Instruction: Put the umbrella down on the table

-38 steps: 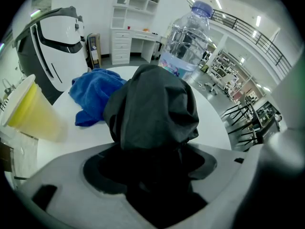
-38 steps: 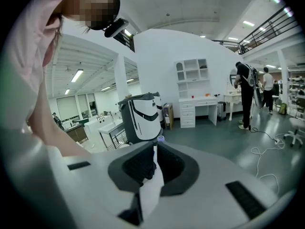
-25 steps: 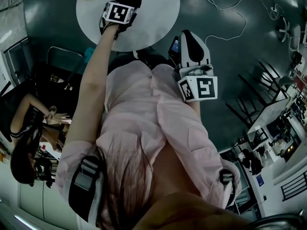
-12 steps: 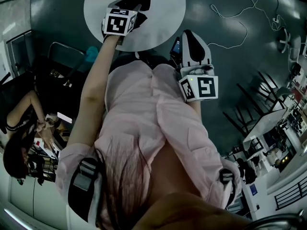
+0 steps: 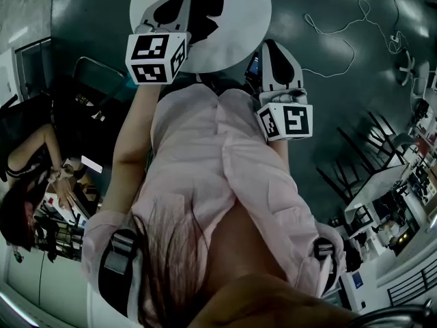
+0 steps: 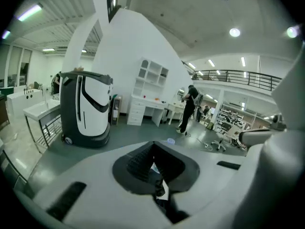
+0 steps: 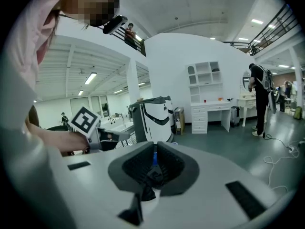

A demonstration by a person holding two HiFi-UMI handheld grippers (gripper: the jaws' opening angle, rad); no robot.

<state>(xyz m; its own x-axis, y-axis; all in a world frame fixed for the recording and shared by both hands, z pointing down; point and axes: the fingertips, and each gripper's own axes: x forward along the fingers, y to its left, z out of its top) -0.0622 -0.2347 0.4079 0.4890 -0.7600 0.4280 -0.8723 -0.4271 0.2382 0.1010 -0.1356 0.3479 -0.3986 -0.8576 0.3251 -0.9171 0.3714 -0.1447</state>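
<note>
Open hall — dark grey glossy floor [image 5: 328,108], round white counter [image 5: 247,20], white shelf unit [image 6: 152,73] above drawer desk [image 6: 141,110], white wall [image 6: 125,46], round ceiling lights [image 6: 234,32] — railed mezzanine [image 6: 238,75].

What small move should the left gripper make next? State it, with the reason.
Probably pull the left gripper back from the round white table: the black umbrella appears to lie on the tabletop, and the gripper's jaws stand slightly apart with nothing between them, so the task looks done.
</note>
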